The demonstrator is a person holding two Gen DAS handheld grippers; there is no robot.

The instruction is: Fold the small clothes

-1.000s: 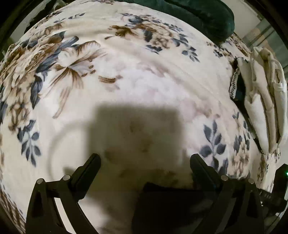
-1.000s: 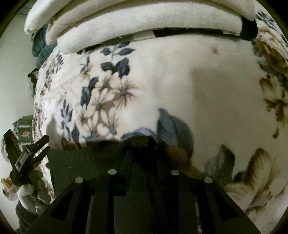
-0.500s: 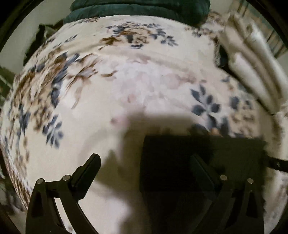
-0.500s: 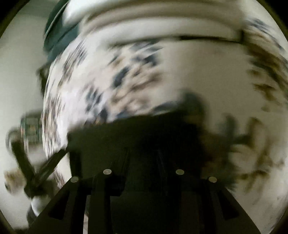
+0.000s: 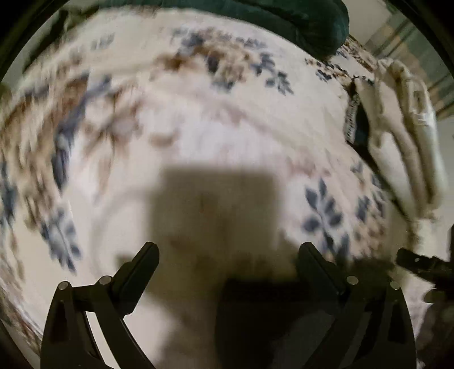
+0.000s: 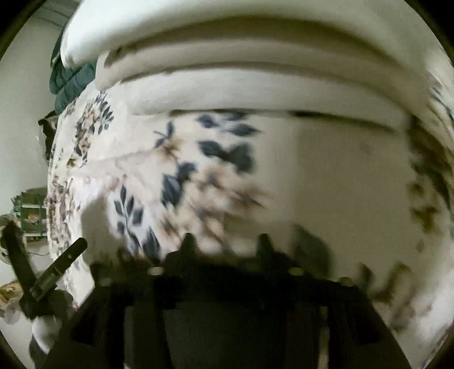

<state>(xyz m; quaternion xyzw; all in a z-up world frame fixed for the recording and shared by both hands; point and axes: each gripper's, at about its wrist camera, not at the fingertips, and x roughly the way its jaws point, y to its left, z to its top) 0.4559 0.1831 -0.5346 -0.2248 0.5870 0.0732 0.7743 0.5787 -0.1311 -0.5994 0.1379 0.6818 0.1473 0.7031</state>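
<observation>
Dark green cloth, a small folded garment [image 5: 272,320], lies flat on the floral fleece blanket [image 5: 198,136] at the bottom of the left wrist view, low between the fingers of the left gripper [image 5: 227,252] and nearer its right finger, which overlaps the cloth's edge. That gripper's jaws stand wide apart, pointing steeply down at the blanket, and neither pad presses on anything; its square shadow falls on the cream fleece just ahead of the fingertips. In the right wrist view the same dark garment [image 6: 227,312] fills the lower middle, directly under the right gripper [image 6: 225,241], whose two fingers show as blurred dark stubs over the cloth's far edge. The right jaws are opening; the cloth sits beneath and between them, but the blur hides whether the pads touch it, and it looks laid on the blanket rather than lifted. Well ahead of the right gripper, a stack of folded cream clothes [image 6: 241,65] runs across the top of the view; from the left wrist camera this stack [image 5: 403,147] lies far off to the right, a dark item with a patterned band [image 5: 354,119] tucked under it. A dark green quilted pillow [image 5: 298,20] rests at the blanket's far edge.
</observation>
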